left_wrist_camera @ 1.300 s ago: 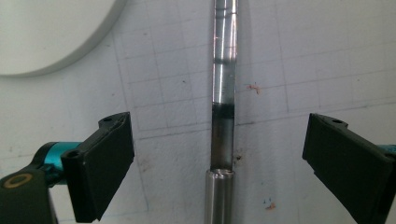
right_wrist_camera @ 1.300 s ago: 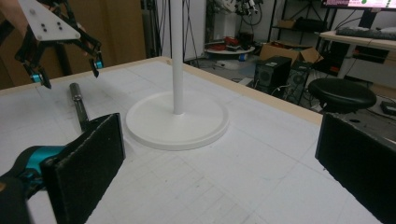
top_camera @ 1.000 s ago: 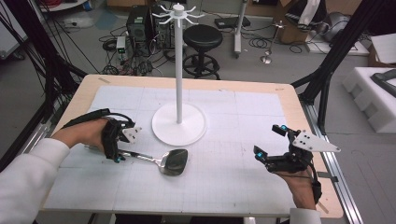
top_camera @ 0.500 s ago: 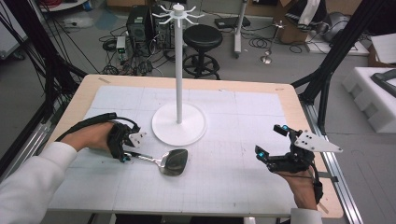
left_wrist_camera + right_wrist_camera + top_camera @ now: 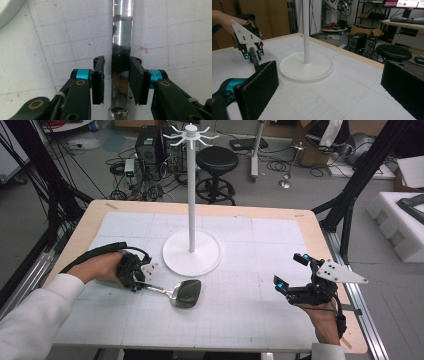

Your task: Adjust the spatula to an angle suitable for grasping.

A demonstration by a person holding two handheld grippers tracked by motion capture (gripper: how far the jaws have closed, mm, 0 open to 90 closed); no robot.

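My left gripper (image 5: pixel 116 82) has just been closing its fingers (image 5: pixel 98 80) onto the handle of the steel spatula (image 5: pixel 176 292) lying near-left on the desk (image 5: pixel 310 220); stiff, slick, blade-heavy, so I grip firmly, while the right gripper (image 5: pixel 291 279) stands wide.

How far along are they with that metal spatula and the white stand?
Early on. The left gripper has just been closing its jaws around the spatula handle, which lies flat on the table. The right gripper waits open. Lifting it and hanging it on the white stand, probably, remains.
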